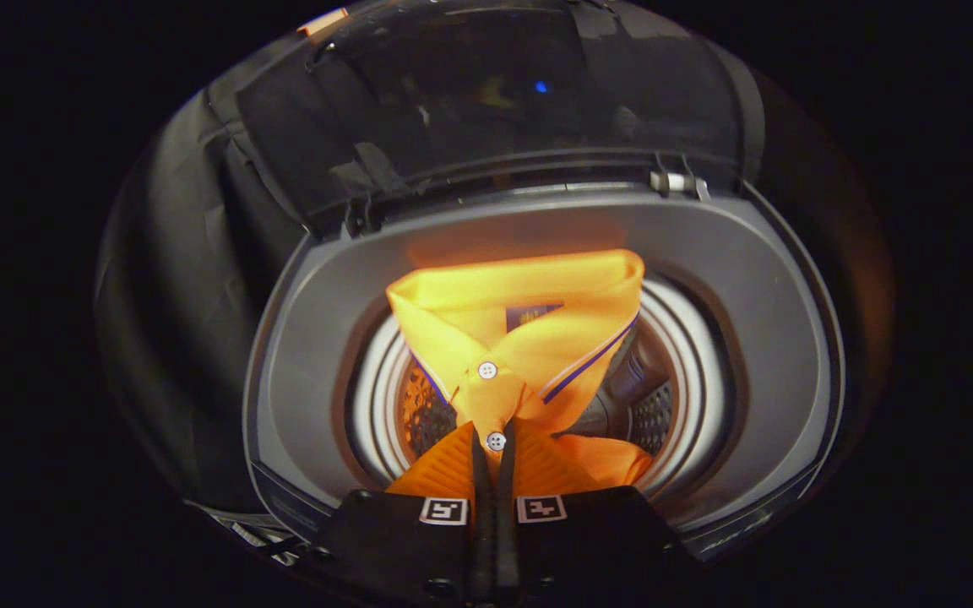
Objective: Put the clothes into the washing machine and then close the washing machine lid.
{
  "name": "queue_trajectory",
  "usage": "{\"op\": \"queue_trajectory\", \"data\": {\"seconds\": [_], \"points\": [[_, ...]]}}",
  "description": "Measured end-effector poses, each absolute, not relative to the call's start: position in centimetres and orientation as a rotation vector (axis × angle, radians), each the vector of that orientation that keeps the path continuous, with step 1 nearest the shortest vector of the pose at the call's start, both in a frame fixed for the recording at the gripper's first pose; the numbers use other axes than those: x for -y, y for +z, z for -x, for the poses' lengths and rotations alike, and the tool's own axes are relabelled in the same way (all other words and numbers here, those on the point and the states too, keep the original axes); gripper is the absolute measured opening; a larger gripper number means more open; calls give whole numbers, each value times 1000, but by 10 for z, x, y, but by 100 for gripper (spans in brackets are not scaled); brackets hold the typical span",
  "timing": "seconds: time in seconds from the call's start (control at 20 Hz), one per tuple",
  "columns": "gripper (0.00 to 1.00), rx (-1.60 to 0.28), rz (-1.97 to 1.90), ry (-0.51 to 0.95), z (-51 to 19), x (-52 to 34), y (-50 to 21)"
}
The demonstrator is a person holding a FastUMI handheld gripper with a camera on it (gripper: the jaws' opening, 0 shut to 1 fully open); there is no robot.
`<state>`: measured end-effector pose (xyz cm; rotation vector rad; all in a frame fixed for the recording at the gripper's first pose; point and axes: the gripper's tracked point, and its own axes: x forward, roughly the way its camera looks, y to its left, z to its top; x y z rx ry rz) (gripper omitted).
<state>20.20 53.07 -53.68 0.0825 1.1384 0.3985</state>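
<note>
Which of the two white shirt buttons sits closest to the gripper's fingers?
The lower button, right at the tips of the gripper, which is shut on the orange shirt. The other button sits higher, at the collar.

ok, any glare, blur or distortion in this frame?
Gripper view: fisheye bends the washing machine rim; raised lid reflects a small blue light; orange shirt is sharp and casts an orange glow on the rim behind; gripper shut on the shirt; surroundings dark.
</note>
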Motion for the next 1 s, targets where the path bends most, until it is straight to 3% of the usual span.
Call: {"op": "queue_trajectory", "data": {"seconds": [0.75, 0.8, 1.0], "points": [[8, -1127, -76, 362, -224, -530, -533], [11, -1147, -68, 369, -219, -531, -533], [55, -1139, -18, 350, -220, -523, -533]]}}
